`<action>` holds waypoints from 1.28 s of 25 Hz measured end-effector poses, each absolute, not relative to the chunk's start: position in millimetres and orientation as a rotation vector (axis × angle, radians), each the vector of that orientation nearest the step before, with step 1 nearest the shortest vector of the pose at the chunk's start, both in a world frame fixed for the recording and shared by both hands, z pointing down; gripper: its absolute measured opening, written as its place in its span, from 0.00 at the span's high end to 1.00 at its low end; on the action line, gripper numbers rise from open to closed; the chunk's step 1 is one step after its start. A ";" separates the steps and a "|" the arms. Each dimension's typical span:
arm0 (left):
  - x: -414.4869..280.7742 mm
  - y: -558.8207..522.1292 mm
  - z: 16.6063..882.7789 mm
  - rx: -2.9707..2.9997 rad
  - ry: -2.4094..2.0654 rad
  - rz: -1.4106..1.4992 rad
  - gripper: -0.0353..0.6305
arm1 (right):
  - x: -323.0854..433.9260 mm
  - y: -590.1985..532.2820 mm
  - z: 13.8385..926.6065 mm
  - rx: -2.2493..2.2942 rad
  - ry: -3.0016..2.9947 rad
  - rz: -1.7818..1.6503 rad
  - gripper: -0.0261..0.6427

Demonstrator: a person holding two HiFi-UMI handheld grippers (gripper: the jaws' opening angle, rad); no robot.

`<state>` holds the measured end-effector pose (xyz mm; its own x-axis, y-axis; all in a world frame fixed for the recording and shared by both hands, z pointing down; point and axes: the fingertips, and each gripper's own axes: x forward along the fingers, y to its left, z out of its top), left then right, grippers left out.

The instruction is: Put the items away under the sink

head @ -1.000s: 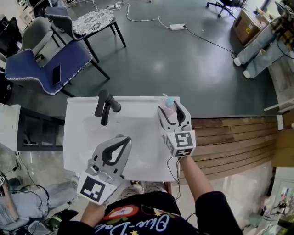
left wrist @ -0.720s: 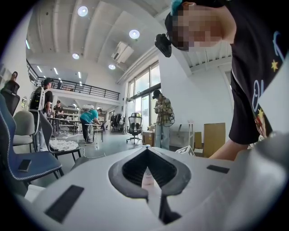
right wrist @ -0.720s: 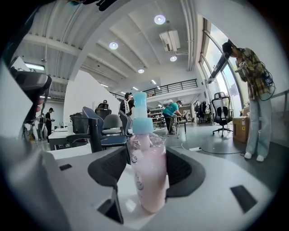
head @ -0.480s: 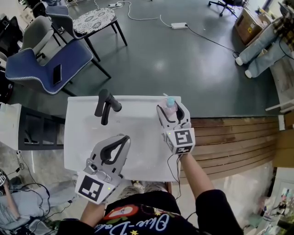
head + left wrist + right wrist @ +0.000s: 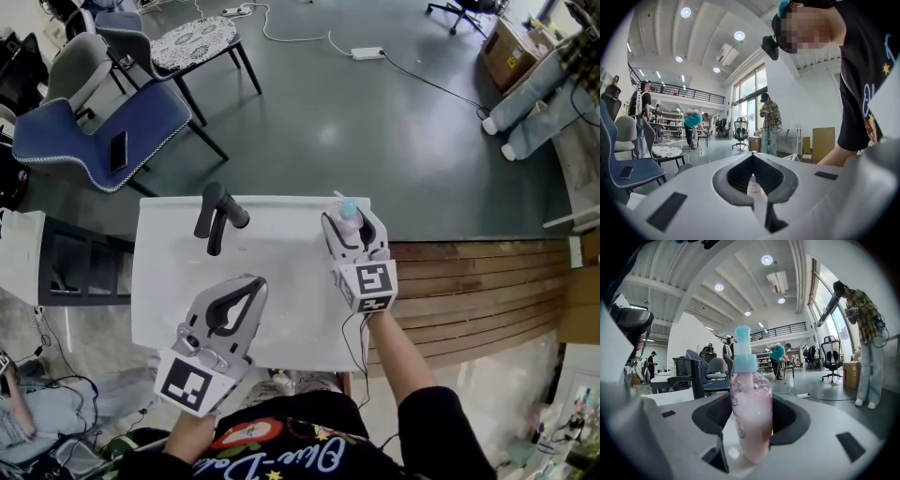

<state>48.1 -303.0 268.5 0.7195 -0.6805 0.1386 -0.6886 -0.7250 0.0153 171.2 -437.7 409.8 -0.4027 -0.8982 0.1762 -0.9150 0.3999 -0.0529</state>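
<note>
The right tongs (image 5: 354, 225) are closed around a pink pump bottle (image 5: 347, 210), which stands upright at the far right corner of the white counter (image 5: 281, 239), close to its edge. In the right gripper view the pads meet the bottle (image 5: 750, 413) low on its clear, rounded body, with the blue pump head well above the grip. That looks like the main hazard. A smooth round bottle held low could swivel or slide between the pads as it is lifted and carried down, and a slip here would likely send it over the edge to the floor. Squeezing harder might dent the thin plastic. The left tongs (image 5: 249, 283) are closed on nothing, near the front of the counter and well apart from the faucet (image 5: 214, 217). The space under the sink shows in no view, so the tall pump catching on its opening is another likely snag.
</note>
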 end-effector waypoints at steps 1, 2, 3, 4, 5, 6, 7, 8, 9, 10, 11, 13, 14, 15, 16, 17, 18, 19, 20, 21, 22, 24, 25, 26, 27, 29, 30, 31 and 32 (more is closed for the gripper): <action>48.0 -302.9 268.4 2.852 -1.137 0.189 0.94 | 171.0 -437.7 409.7 1.642 -2.528 0.213 0.60; 47.8 -302.9 268.5 2.853 -1.137 0.190 0.94 | 170.8 -437.8 409.7 1.640 -2.528 0.212 0.60; 47.8 -303.0 268.6 2.853 -1.137 0.190 0.94 | 170.6 -437.8 409.7 1.639 -2.529 0.210 0.60; 48.0 -303.1 268.9 2.853 -1.137 0.190 0.94 | 170.6 -437.8 409.8 1.637 -2.529 0.208 0.60; 48.4 -303.1 269.2 2.853 -1.136 0.190 0.94 | 170.8 -437.7 410.1 1.634 -2.529 0.204 0.60; 48.6 -303.0 269.6 2.853 -1.137 0.191 0.94 | 171.0 -437.5 410.6 1.631 -2.529 0.200 0.60; 48.7 -302.7 269.8 2.853 -1.137 0.192 0.94 | 171.1 -437.2 411.0 1.628 -2.529 0.197 0.61; 48.6 -302.4 269.7 2.854 -1.138 0.193 0.94 | 171.2 -436.8 411.2 1.625 -2.529 0.195 0.61; 48.3 -302.3 269.4 2.854 -1.139 0.193 0.94 | 171.2 -436.6 411.2 1.624 -2.530 0.193 0.61; 47.7 -302.3 269.0 2.854 -1.140 0.192 0.94 | 171.0 -436.5 411.0 1.623 -2.530 0.191 0.61; 47.0 -302.5 268.5 2.855 -1.141 0.191 0.94 | 170.9 -436.3 410.7 1.624 -2.529 0.189 0.61; 46.4 -302.6 267.2 2.853 -1.144 0.188 0.94 | 171.4 -435.9 409.9 1.629 -2.527 0.185 0.61; 46.5 -302.5 266.6 2.853 -1.146 0.187 0.94 | 172.2 -435.5 409.5 1.632 -2.526 0.184 0.62; 46.6 -302.2 266.3 2.854 -1.147 0.187 0.94 | 172.9 -435.1 409.2 1.634 -2.525 0.184 0.62; 46.4 -301.9 266.4 2.853 -1.148 0.189 0.94 | 173.2 -434.6 408.9 1.636 -2.526 0.186 0.62; 45.6 -301.6 266.6 2.852 -1.149 0.191 0.94 | 172.9 -434.1 408.5 1.637 -2.528 0.190 0.62; 44.6 -301.5 266.8 2.851 -1.150 0.191 0.94 | 172.2 -433.6 408.1 1.639 -2.531 0.195 0.62; 43.9 -301.5 266.7 2.851 -1.151 0.190 0.94 | 171.4 -433.0 407.6 1.639 -2.534 0.199 0.62; 43.5 -301.6 266.4 2.851 -1.151 0.189 0.94 | 170.7 -432.3 407.1 1.640 -2.535 0.198 0.62; 43.5 -301.8 266.0 2.852 -1.152 0.187 0.94 | 170.3 -431.7 406.3 1.640 -2.534 0.193 0.62; 43.6 -301.8 265.3 2.852 -1.152 0.183 0.94 | 169.8 -431.0 405.1 1.638 -2.531 0.186 0.62; 43.1 -300.9 264.3 2.852 -1.152 0.178 0.94 | 168.0 -429.2 401.7 1.632 -2.534 0.176 0.62; 42.6 -300.2 264.2 2.852 -1.152 0.178 0.94 | 167.1 -428.1 399.9 1.628 -2.535 0.173 0.62; 42.2 -299.4 264.2 2.854 -1.151 0.178 0.94 | 166.4 -427.1 398.5 1.624 -2.531 0.169 0.62; 42.0 -298.6 264.1 2.856 -1.150 0.178 0.94 | 166.3 -426.3 397.8 1.620 -2.520 0.165 0.62; 42.3 -297.5 263.5 2.859 -1.150 0.172 0.94 | 167.9 -425.1 398.3 1.621 -2.494 0.166 0.62; 42.5 -296.8 263.1 2.861 -1.149 0.169 0.94 | 169.1 -424.3 398.5 1.624 -2.486 0.170 0.62; 42.5 -296.0 262.6 2.862 -1.148 0.168 0.94 | 170.3 -423.4 398.4 1.628 -2.483 0.175 0.62; 42.0 -295.3 262.0 2.863 -1.148 0.166 0.94 | 171.1 -422.2 397.9 1.630 -2.481 0.180 0.62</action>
